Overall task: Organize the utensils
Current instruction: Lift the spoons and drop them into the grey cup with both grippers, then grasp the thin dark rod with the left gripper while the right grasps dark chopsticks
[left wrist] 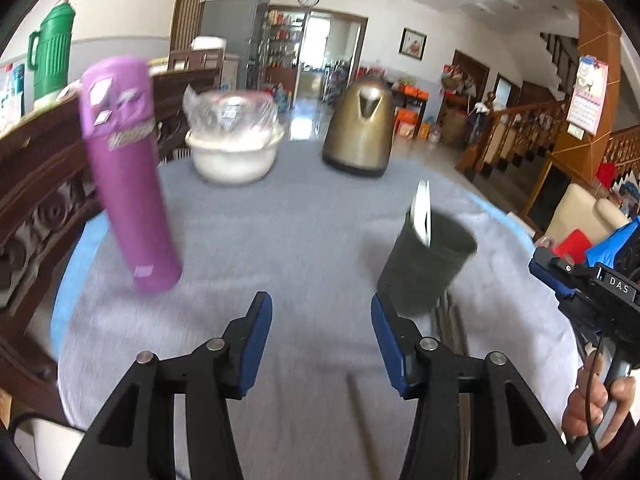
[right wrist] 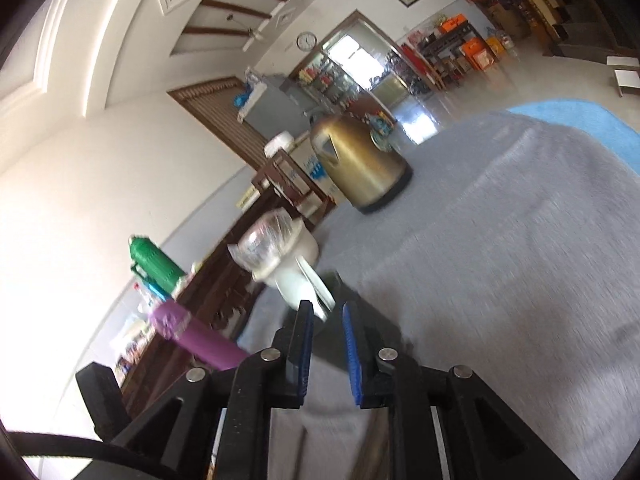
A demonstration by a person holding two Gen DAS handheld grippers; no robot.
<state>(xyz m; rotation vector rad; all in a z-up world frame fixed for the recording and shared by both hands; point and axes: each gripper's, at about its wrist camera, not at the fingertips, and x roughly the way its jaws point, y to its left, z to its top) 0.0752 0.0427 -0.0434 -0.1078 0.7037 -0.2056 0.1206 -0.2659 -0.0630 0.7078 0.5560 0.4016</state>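
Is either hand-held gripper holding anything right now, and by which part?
Neither. The left hand-held gripper is open over the cloth; the right hand-held gripper has nothing visible between its fingers.

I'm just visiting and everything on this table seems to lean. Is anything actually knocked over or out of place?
Nothing looks spilled or toppled. The purple bottle and dark cup with a white utensil in it appear tilted, but that is probably the fisheye lens and motion blur. The gold kettle and plastic-covered bowl sit normally on the grey cloth.
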